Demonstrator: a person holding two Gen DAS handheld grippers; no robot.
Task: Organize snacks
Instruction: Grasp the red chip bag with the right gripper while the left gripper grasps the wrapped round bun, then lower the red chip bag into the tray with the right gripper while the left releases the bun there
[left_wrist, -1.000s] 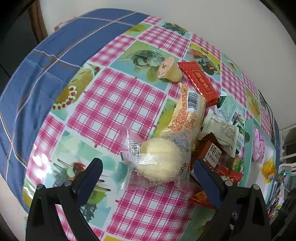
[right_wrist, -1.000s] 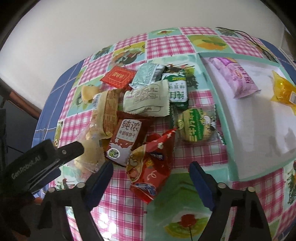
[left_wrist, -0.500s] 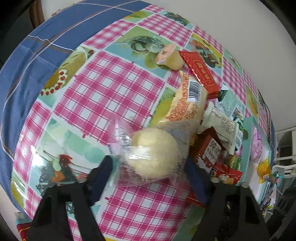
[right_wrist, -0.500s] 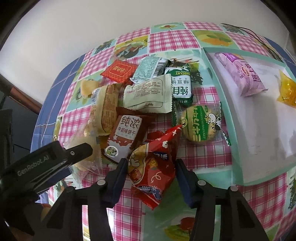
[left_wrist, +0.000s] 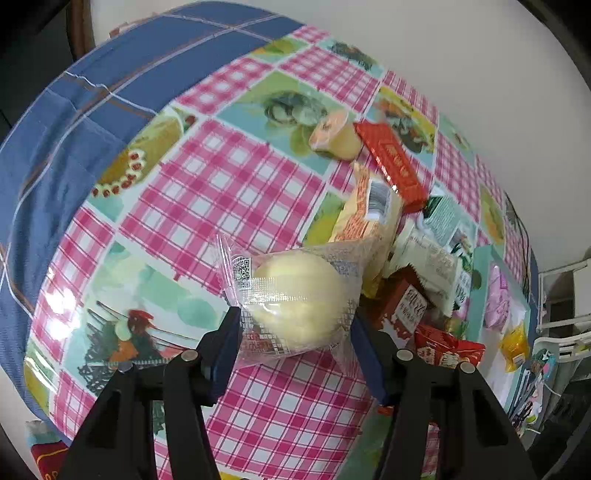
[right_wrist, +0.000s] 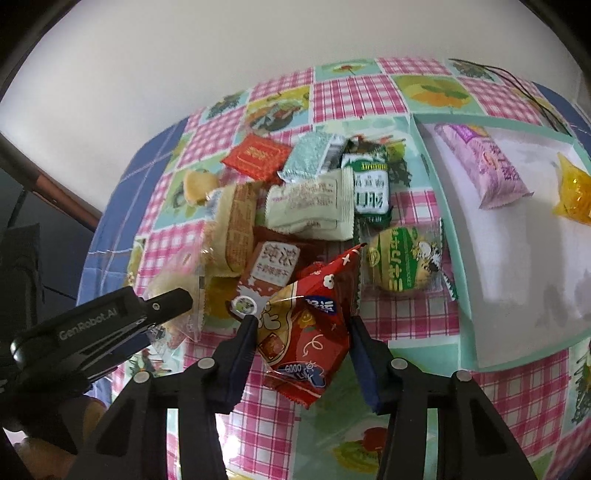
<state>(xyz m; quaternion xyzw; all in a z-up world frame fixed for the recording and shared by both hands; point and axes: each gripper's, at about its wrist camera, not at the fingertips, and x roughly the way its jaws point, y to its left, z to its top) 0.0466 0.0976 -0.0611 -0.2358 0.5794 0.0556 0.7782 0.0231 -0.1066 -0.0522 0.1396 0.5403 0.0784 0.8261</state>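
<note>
Grab step: left gripper (left_wrist: 295, 325) closing on the clear-wrapped bun (left_wrist: 295, 302); right gripper (right_wrist: 303, 332) closing on the red packet (right_wrist: 306, 325); next, lift both toward the tray (right_wrist: 458, 236) near the table's right edge.

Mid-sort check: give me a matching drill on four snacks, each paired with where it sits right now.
Things:
1. round bun in clear wrap
2. red puffed packet
3. purple packet
4. green round cake

Places:
A. inside the tray
B. between the left gripper's closing jaws
C. on the cloth just outside the tray wall
D. between the right gripper's closing jaws

Pairs: 1-B, 2-D, 3-A, 4-C
</note>
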